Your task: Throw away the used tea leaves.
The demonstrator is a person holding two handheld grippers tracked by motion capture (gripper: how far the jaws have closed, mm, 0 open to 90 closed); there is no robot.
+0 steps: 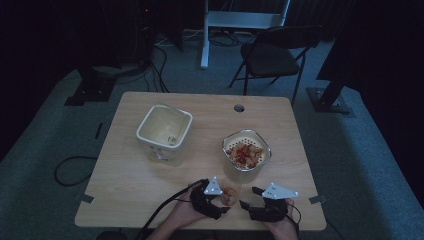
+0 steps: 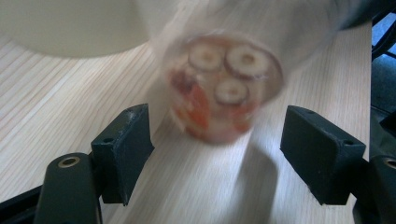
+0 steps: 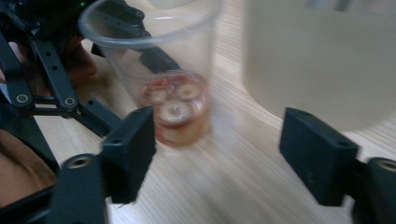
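Between both grippers, cup (untouched)

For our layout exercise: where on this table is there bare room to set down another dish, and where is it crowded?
Bare wood lies left of the white tub, along the far edge around the cable hole, and right of the food bowl. The near edge is crowded: the clear cup stands between both hand-held grippers.

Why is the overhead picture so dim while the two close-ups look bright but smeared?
In the high view the room is dark; only the table is dimly lit. In the left gripper view the clear plastic cup is motion-blurred while the jaws stay sharp. In the right gripper view the cup is soft and the pale bowl is out of focus.
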